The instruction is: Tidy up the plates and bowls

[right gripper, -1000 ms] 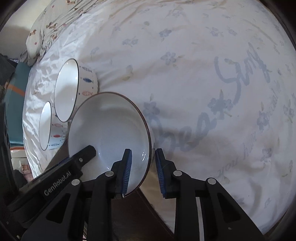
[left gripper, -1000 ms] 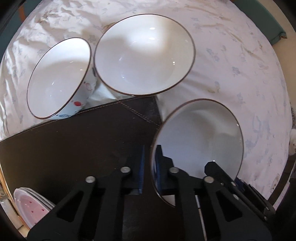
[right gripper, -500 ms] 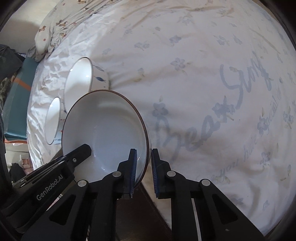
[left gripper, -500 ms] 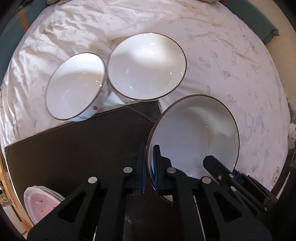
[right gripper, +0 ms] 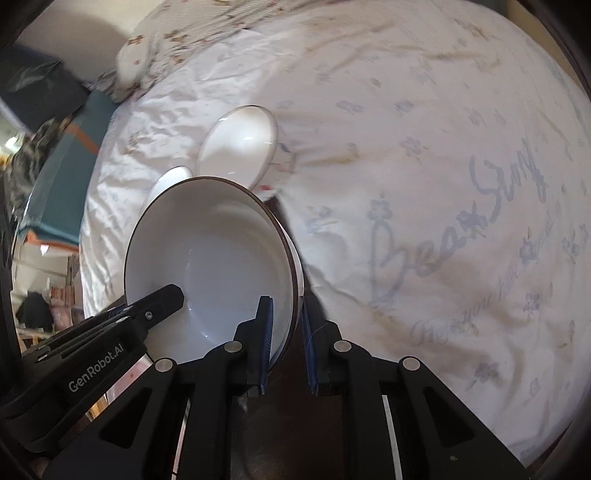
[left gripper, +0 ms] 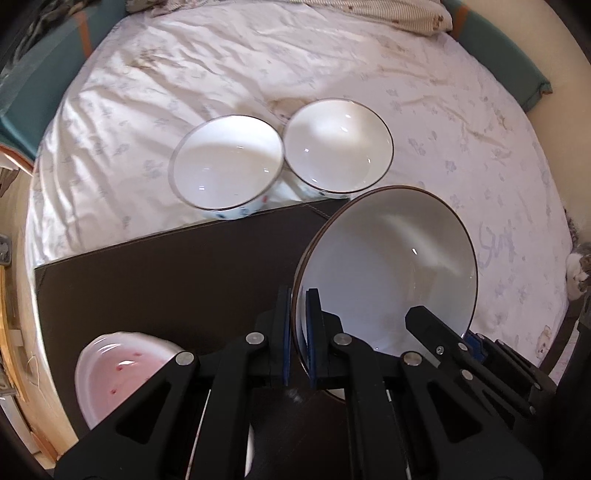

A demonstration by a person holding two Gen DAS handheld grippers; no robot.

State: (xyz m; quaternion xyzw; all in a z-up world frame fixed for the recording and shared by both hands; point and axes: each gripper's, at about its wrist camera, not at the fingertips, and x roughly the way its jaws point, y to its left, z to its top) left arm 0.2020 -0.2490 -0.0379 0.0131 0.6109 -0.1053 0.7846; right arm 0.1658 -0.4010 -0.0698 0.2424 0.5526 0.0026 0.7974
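Note:
Both grippers hold one white brown-rimmed bowl above a dark brown mat. My left gripper is shut on the bowl's left rim. My right gripper straddles the bowl's right rim, its pads close on both sides; it also shows at the right of the left wrist view. Two more white bowls stand side by side on the bed beyond the mat, one with fish marks and one to its right. The right one also shows in the right wrist view.
A pink and white plate stack sits at the mat's near left corner. The white floral bedsheet spreads around. A teal bed edge runs along the left, a pillow lies at the far end.
The held bowl has lifted and pulled back, so the two bowls on the bed look farther away. More of the mat and the pink plates show.

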